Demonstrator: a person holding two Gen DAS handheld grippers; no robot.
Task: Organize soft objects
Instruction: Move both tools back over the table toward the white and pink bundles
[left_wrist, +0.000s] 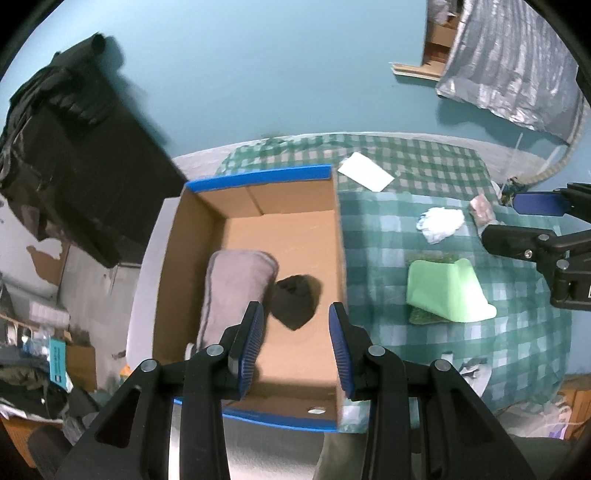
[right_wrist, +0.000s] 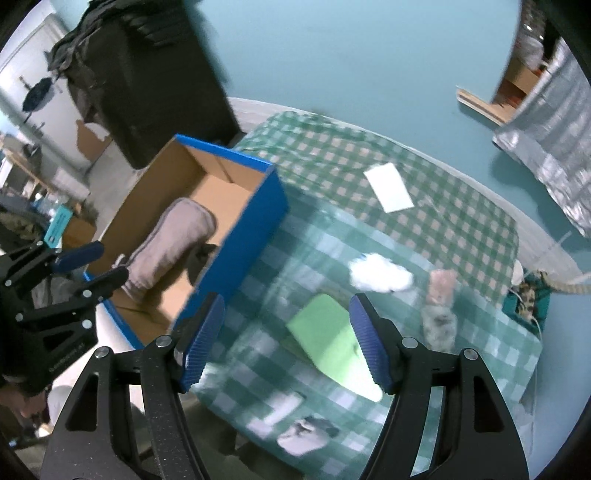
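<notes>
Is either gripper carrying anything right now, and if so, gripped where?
Nothing is held. The left gripper hangs with jaws apart over the box, nothing between them; the right gripper is wide open above the green cloth.

Both fisheye views are evenly, coolly lit with a blue-green cast, moderately bright. Straight lines bow toward the edges, and black vignette fills the corners. The right wrist view is smeared by motion blur, worst across the checkered cloth (right_wrist: 424, 206) at centre. The left wrist view is sharper; a black beanie (left_wrist: 293, 301) casts a soft shadow. Silver foil sheeting (left_wrist: 517, 62) at upper right shows mild glare.
</notes>
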